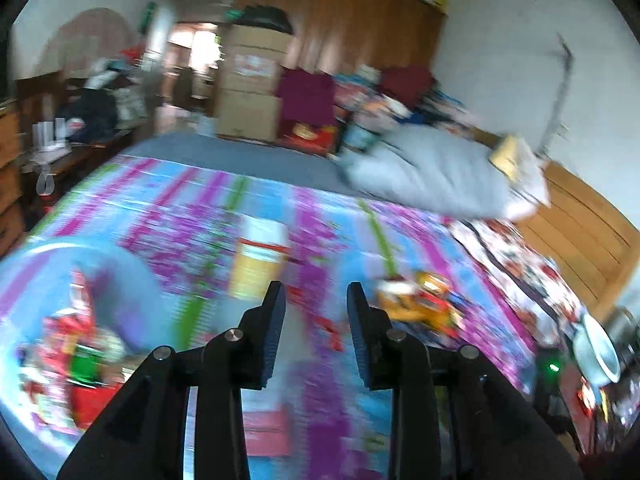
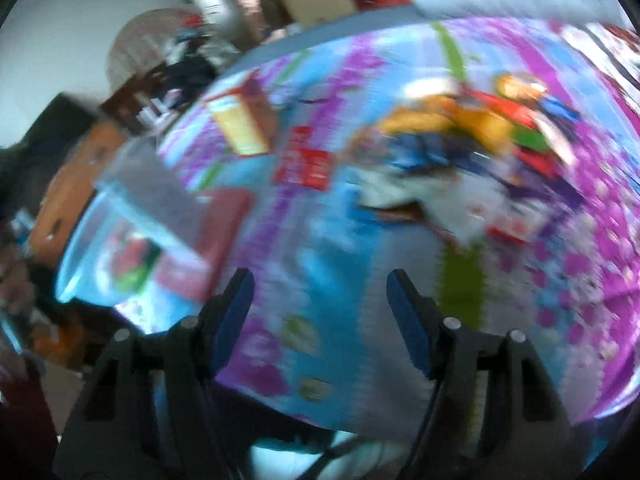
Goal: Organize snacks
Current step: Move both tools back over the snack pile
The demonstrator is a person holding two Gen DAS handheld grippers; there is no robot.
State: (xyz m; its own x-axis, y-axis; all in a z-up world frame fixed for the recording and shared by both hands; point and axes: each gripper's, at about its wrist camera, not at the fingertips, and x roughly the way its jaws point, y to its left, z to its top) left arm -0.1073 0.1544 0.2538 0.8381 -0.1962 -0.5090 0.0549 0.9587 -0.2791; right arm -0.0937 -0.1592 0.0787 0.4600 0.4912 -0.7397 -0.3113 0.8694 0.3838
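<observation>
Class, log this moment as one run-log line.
left gripper: open, empty | right gripper: open, empty | snack pile: on bedspread | clear bin: holds snacks

**No readable text in either view**

Both pictures are smeared by motion, so no word, brand or number can be made out. The yellow box (image 1: pixel 256 264) ahead of the left fingers shows a red band and a white top, but its print is a blur. The red packet (image 2: pixel 306 162) ahead of the right fingers carries pale marks too smeared to read. The pile of wrappers (image 2: pixel 472 140) beyond the right-hand finger shows only colours.
</observation>
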